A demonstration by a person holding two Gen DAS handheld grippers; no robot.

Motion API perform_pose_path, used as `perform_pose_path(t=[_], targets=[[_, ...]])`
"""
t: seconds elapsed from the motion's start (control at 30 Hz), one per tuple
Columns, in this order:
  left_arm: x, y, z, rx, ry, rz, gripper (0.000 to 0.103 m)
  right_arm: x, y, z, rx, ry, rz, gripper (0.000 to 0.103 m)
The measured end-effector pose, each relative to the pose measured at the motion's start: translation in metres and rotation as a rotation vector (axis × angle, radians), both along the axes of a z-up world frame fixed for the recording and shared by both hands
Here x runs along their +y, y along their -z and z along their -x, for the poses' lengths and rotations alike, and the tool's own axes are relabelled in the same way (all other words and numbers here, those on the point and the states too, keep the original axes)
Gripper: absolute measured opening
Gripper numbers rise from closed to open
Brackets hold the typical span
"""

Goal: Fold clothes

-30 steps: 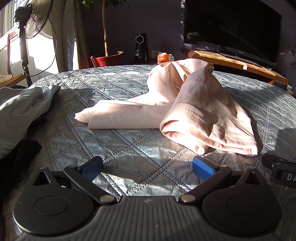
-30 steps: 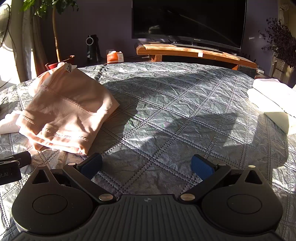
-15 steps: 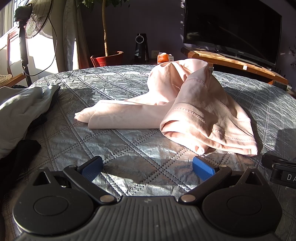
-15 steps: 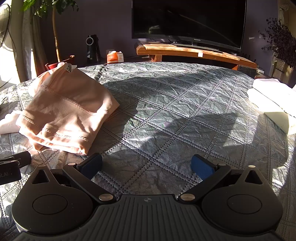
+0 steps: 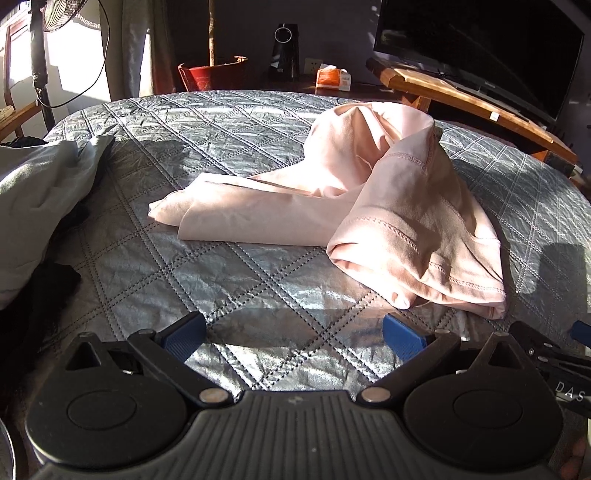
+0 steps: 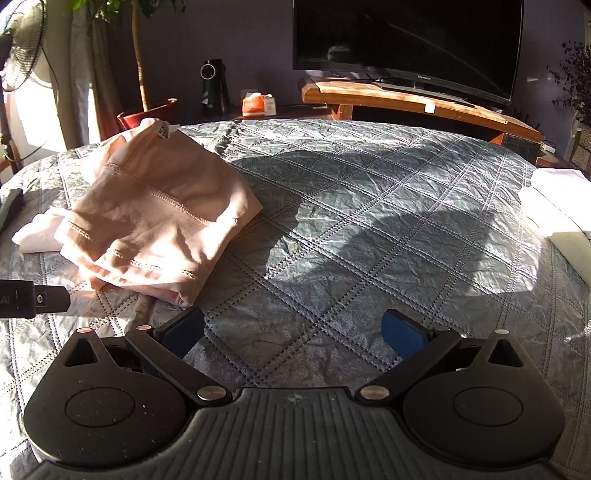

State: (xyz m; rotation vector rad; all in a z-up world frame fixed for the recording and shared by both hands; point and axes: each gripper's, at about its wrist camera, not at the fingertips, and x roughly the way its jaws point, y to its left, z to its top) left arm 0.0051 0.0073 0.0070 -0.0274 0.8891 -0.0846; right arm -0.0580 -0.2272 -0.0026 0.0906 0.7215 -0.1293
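Pink stretch leggings [image 5: 369,206] lie crumpled mid-bed, right of my left gripper [image 5: 293,334] and left of my right gripper [image 6: 293,332], both wide open, empty. They look soft, light, floppy; I'd pinch the stitched waistband [image 5: 413,236].

Cut off at the left edge of the left wrist view: grey garment [image 5: 33,192], with a dark garment [image 5: 33,306] partly tucked under it and lost in shadow. Cropped at the top: fan [image 5: 55,14] and TV [image 5: 480,48]. Only partly seen at the right edge: right hand-held gripper [image 5: 557,354], lettering cut short.

Clipped by the right edge of the right wrist view: white stack [image 6: 557,214]. Too small to read: tag [image 6: 162,130] on the pink garment [image 6: 155,221]. Partly hidden behind the pink bundle: its pale far end [image 6: 37,232]. Cropped at the left edge: left hand-held gripper [image 6: 33,299], jaws out of sight.
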Motion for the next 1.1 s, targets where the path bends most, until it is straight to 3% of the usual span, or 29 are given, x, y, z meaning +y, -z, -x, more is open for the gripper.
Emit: perform_pose_path(t=[0.1,0.2,0.3,0.33,0.37,0.47,0.57,0.6,0.67,0.73,0.8,0.87,0.97,1.1], targets=[[0.009,-0.002,-0.002,0.012,-0.009,0.006,0.095,0.004,-0.019,0.01,-0.108,0.037,0.03,0.103],[0.018,-0.011,-0.001,-0.028,-0.02,-0.011,0.091,0.022,-0.038,0.013,-0.174,-0.017,0.119,0.102],[0.021,-0.019,0.001,-0.076,-0.019,-0.047,0.088,0.045,-0.05,0.012,-0.214,-0.172,0.204,0.085],[0.023,-0.022,0.002,-0.079,-0.012,-0.042,0.087,0.054,-0.053,0.009,-0.211,-0.216,0.249,0.073],[0.025,-0.024,0.002,-0.074,-0.002,-0.021,0.085,0.059,-0.055,0.005,-0.192,-0.248,0.256,0.072],[0.029,-0.03,0.008,-0.069,0.032,0.066,0.085,0.06,-0.063,0.0,-0.136,-0.278,0.16,0.079],[0.026,-0.04,0.022,-0.077,0.06,0.066,0.083,0.061,-0.074,0.008,-0.108,-0.221,0.123,0.078],[0.024,-0.044,0.028,-0.08,0.071,0.058,0.078,0.061,-0.078,0.011,-0.097,-0.2,0.113,0.075],[0.019,-0.052,0.041,-0.084,0.092,0.041,0.07,0.059,-0.087,0.017,-0.059,-0.155,0.087,0.06],[0.017,-0.06,0.053,-0.083,0.102,0.036,0.061,0.057,-0.097,0.026,-0.026,-0.128,0.044,0.053],[0.019,-0.072,0.069,-0.069,0.091,0.06,0.044,0.058,-0.109,0.038,-0.015,-0.119,0.021,0.05],[0.021,-0.086,0.09,-0.068,0.066,0.072,0.04,0.064,-0.124,0.059,-0.034,-0.129,0.051,0.035],[0.022,-0.108,0.12,-0.073,0.056,0.071,0.039,0.073,-0.147,0.092,-0.061,-0.165,0.089,0.025],[0.023,-0.138,0.161,-0.081,0.047,0.069,0.039,0.079,-0.168,0.135,-0.07,-0.173,0.074,0.022]])
